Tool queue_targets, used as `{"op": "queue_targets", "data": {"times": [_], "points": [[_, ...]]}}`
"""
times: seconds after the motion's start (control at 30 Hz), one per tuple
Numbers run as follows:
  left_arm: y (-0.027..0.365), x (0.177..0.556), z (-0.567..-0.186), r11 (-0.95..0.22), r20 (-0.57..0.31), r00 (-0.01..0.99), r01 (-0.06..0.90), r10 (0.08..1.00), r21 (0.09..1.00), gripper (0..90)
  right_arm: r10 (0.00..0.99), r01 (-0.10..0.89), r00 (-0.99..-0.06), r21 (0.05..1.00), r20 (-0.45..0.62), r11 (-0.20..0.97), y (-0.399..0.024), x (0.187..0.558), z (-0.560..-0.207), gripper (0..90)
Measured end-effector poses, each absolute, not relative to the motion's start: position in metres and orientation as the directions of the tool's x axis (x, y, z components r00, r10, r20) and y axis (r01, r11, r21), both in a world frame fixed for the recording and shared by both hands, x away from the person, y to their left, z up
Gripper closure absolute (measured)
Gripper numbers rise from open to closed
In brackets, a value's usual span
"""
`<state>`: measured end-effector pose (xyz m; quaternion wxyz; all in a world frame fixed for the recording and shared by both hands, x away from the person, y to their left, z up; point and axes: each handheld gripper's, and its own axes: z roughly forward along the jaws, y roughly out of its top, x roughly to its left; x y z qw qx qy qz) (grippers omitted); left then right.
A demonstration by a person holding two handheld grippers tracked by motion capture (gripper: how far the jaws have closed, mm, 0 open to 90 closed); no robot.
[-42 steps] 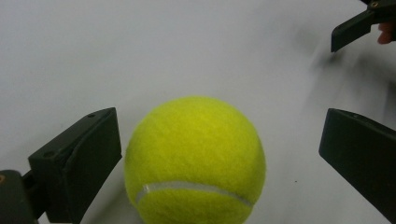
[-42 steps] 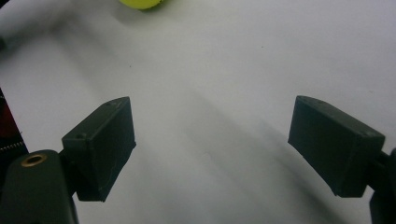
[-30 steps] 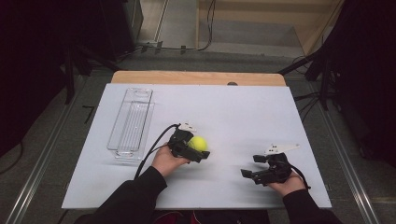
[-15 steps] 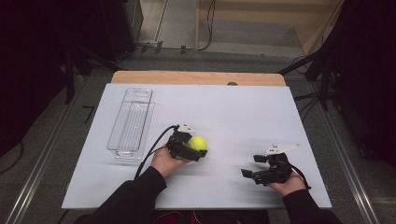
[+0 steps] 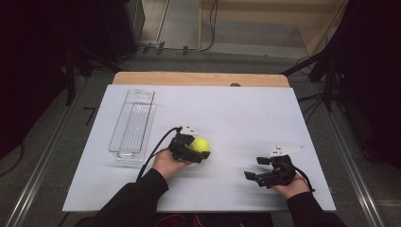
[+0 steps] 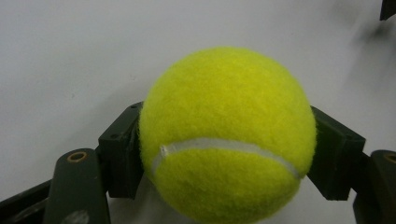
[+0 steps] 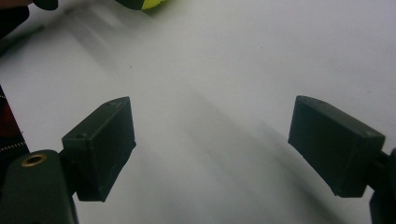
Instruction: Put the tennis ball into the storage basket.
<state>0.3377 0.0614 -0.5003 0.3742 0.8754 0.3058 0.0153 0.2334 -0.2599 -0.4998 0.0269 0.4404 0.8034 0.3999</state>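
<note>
We see the left gripper (image 5: 197,150) clamped on a tennis ball (image 6: 227,135) near the worktop's (image 5: 246,113) middle — the right gripper (image 7: 212,149) gapes wide near the front-right corner; a clear tray (image 5: 133,124) lies along the left edge.

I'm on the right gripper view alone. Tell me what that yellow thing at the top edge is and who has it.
Observer: It is a tennis ball, clamped between the jaws of the left gripper.
Operator: Say exactly how it sits in the jaws.
Observer: In the left gripper view the two black pads press its opposite sides, with the white seam facing the camera.
Operator: Now tell me what else is on the table.
Observer: A clear plastic tray lies lengthwise toward the table's left side, beyond the person's left hand.
Operator: Give me my own gripper's place.
Observer: The right gripper is near the front right of the white table, jaws apart and holding nothing, pointing left toward the ball.
</note>
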Motion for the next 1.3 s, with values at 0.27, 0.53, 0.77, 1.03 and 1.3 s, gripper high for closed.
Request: {"op": "queue_targets", "data": {"times": [0.27,0.53,0.77,1.03,1.3], "points": [[0.061,0.335,-0.492,-0.536,-0.206,0.819,0.518,0.535,0.666,26.2,0.729,0.686,-0.61,0.667,0.311,0.29,-0.26,0.233,-0.5,12.8],[0.061,0.333,-0.476,-0.542,-0.208,0.828,0.509,0.521,0.668,26.2,0.729,0.683,-0.611,0.67,0.307,0.291,-0.26,0.233,-0.499,12.8],[0.059,0.331,-0.462,-0.552,-0.21,0.835,0.504,0.509,0.665,26.2,0.728,0.681,-0.613,0.672,0.305,0.292,-0.26,0.234,-0.499,12.8],[0.06,0.329,-0.44,-0.568,-0.203,0.843,0.495,0.499,0.658,26.2,0.729,0.681,-0.613,0.672,0.304,0.292,-0.26,0.233,-0.499,12.8],[0.061,0.329,-0.429,-0.569,-0.207,0.845,0.493,0.493,0.658,26.2,0.73,0.681,-0.612,0.672,0.305,0.291,-0.259,0.233,-0.499,12.8]]}}
